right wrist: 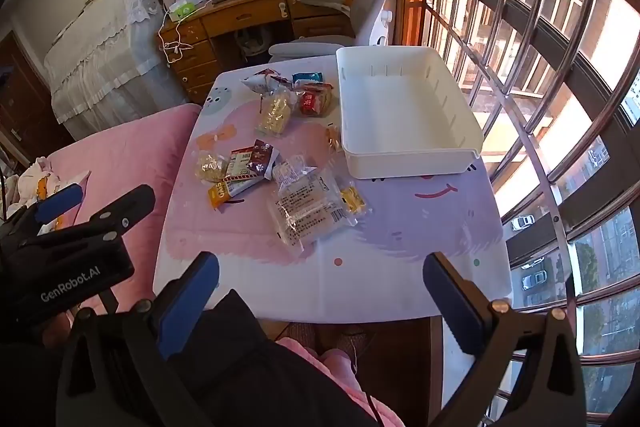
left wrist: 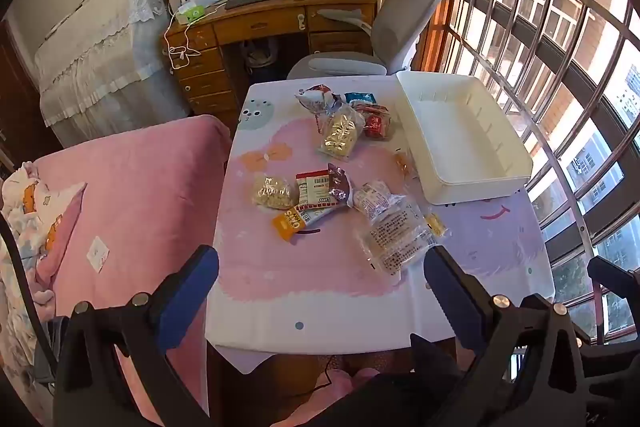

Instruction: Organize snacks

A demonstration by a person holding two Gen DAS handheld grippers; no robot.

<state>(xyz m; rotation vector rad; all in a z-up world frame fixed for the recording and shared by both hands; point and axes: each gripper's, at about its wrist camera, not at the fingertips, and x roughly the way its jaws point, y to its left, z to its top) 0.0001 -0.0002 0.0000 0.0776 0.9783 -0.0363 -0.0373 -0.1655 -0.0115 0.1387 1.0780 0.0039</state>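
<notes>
On a small table draped in a pink, white and lilac cartoon-print cloth [left wrist: 320,279] lies a loose scatter of packaged snacks. At the table's far right corner, beside the barred window [left wrist: 560,39], stands a rectangular white plastic bin [left wrist: 500,183] with slotted inner walls; nothing is visible inside it.

Far group: a crumpled silver-and-red foil packet [left wrist: 316,97], a blue packet [left wrist: 360,97], a red-labelled packet [left wrist: 376,123] and a clear bag of pale yellow pieces [left wrist: 340,137], all touching or overlapping. Near group: a small clear bag of yellow pieces [left wrist: 274,191], a white-and-red labelled packet [left wrist: 312,183] overlapped by a dark purple foil wrapper [left wrist: 339,183], an orange-and-white bar wrapper [left wrist: 296,221] beneath them, a small clear printed pouch [left wrist: 374,201], and a large clear printed bag [left wrist: 394,239] nearest the camera. A small yellow sachet [right wrist: 352,199] lies just beside that large bag; a small amber item near the bin's left wall is too blurred to identify.

Left gripper [left wrist: 320,275]: held above the table's near edge, blue-padded fingers [left wrist: 188,287] spread wide, holding nothing. Right gripper [right wrist: 320,283]: likewise over the near edge, fingers spread wide, nothing between them. Neither touches a snack.

A pink bedspread [left wrist: 140,195] adjoins the table's left side. Beyond stand a wooden desk [left wrist: 256,27] and a grey office chair [left wrist: 400,23].
</notes>
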